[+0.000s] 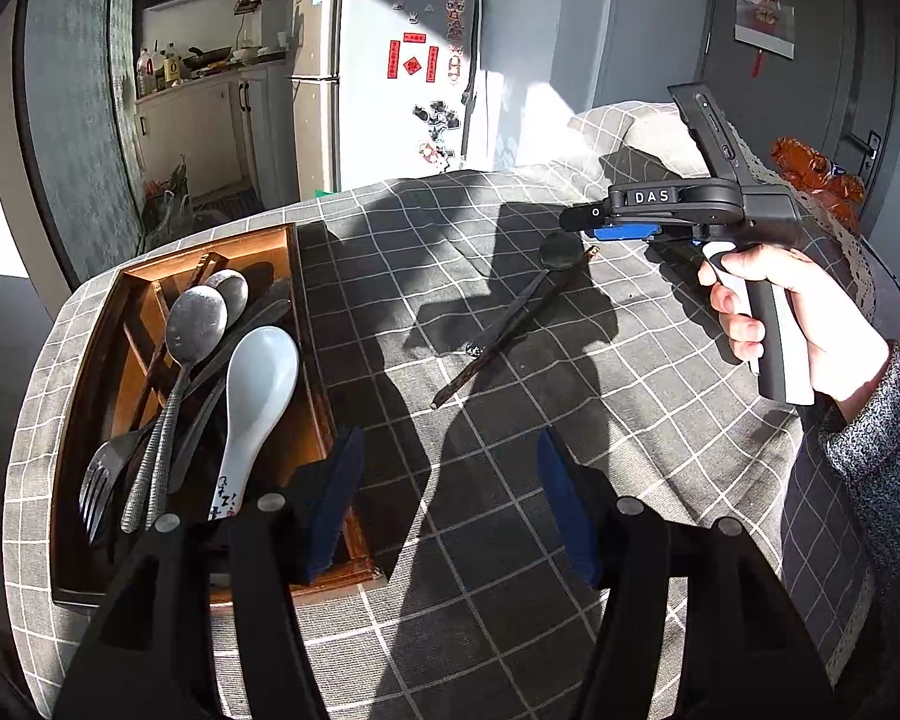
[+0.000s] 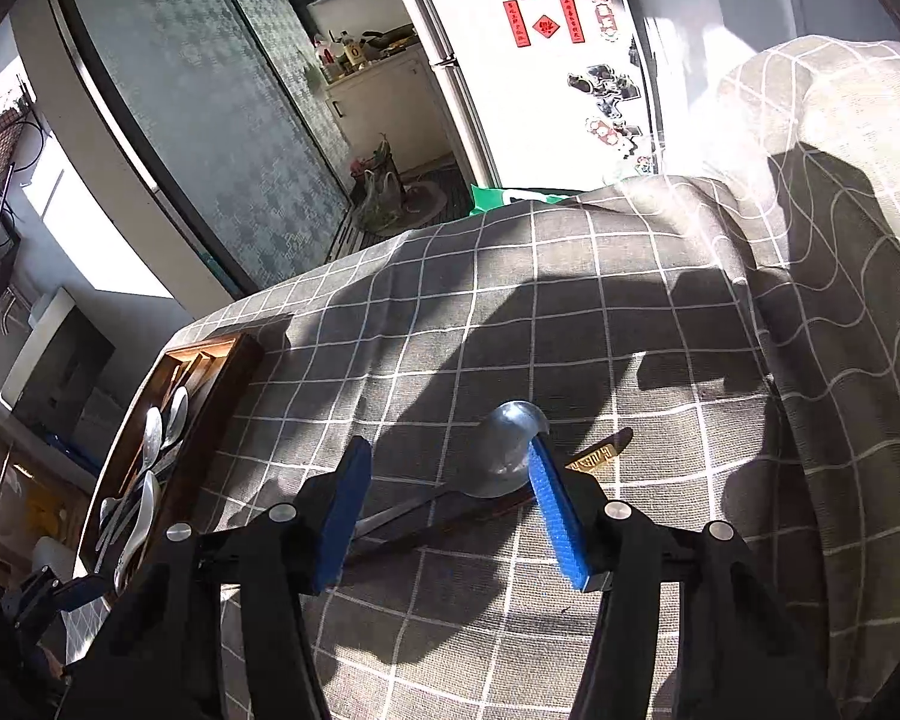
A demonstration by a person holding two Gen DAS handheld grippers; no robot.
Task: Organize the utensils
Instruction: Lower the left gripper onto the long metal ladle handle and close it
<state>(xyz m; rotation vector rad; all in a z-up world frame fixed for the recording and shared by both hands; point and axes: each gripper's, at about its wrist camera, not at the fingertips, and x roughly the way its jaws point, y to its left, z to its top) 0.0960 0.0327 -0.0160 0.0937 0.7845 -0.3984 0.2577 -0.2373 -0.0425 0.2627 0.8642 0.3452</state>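
Sunlight falls across a worktop [image 1: 570, 420] draped in grey checked cloth, where a person's utensil sorting is under way. At its left edge, a wooden tray [image 1: 315, 372] holds a white ceramic spoon [image 1: 252, 396], two metal spoons [image 1: 192, 324], a fork [image 1: 99, 480] and dark chopsticks lying loose together. The left claw [image 1: 450, 498] hangs by the tray's near right corner, its blue pads apart with nothing between them. Farther right on the cloth, well apart from the tray, a metal spoon [image 2: 510, 444] lies across a dark chopstick [image 2: 594, 456]. The right claw [image 2: 450, 510], gripped by a hand [image 1: 792, 312] in a speckled grey sleeve, hovers over that pair with its blue pads spread; from its own camera the spoon's bowl shows between the pads, which do not press on it. A fridge [image 1: 378, 60] with red stickers stands behind.
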